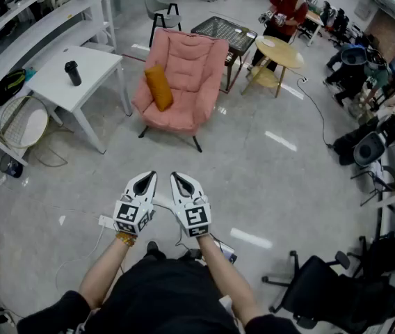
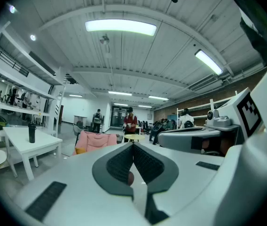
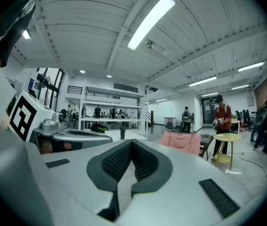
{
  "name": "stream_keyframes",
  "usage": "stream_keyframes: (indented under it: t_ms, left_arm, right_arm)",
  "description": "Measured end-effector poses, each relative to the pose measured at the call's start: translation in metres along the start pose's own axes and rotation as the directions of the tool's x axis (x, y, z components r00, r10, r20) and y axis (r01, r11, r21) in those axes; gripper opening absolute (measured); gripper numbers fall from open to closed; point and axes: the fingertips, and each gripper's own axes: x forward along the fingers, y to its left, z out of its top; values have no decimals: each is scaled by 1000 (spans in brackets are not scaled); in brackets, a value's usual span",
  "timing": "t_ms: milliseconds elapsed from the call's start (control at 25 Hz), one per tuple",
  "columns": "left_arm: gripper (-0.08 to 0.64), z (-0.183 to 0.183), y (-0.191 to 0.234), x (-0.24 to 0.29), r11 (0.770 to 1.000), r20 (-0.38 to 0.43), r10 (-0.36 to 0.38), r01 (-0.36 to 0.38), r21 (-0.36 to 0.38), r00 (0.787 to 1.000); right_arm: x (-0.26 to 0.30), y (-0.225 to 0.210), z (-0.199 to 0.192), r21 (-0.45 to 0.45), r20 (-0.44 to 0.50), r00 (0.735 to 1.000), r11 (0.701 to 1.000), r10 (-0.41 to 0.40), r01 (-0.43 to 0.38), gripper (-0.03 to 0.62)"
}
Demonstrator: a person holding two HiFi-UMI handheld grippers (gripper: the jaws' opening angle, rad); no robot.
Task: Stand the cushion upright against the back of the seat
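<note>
Left hand-held gripper [image 1: 147,177] level, forward, jaws together

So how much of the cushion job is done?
Nothing looks done yet. The orange cushion leans at one side of the pink chair. The left gripper and right gripper are shut, empty and far from it. Going over, grabbing the cushion and standing it against the back are left.

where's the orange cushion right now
In the head view, upper centre-left: the orange cushion sits on the seat of the pink armchair, at its left side, just right of the white table.
</note>
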Motion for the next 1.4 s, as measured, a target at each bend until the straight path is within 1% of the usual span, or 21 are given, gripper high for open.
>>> stream_keyframes:
  t_ms: [280,560,760,920,1080,1200,1400]
  left_arm:
    - [12,-4,21,-12,1000,-7,2,-2,-5,1000]
    - [12,-8,38,-21,1000,-2,7,-7,-19,1000]
    - [12,-7,49,-31,999,-14,-16,17,32,1000]
    - [12,-1,71,-36,999,-9,-18,18,31,1000]
    - [12,-3,79,-25,999,-13,-19,20,32,1000]
    - [12,-2,76,-10,999,-26,-9,10,42,1000]
    - [12,-3,62,29,998,-40,32,-29,55,999]
  right_arm:
    - [19,18,-4,26,-16,1000,1000,11,-10,15]
    - [27,37,-6,-15,-44,998,999,39,-40,15]
    - [38,51,-5,-30,-46,998,999,43,-44,15]
    - [55,58,-1,-41,-45,999,999,27,-29,15]
    - [67,51,2,-43,-25,1000,999,14,-15,15]
    - [70,39,1,-46,-12,1000,999,28,-29,15]
    - [72,1,-5,-65,3,998,996,64,-63,15]
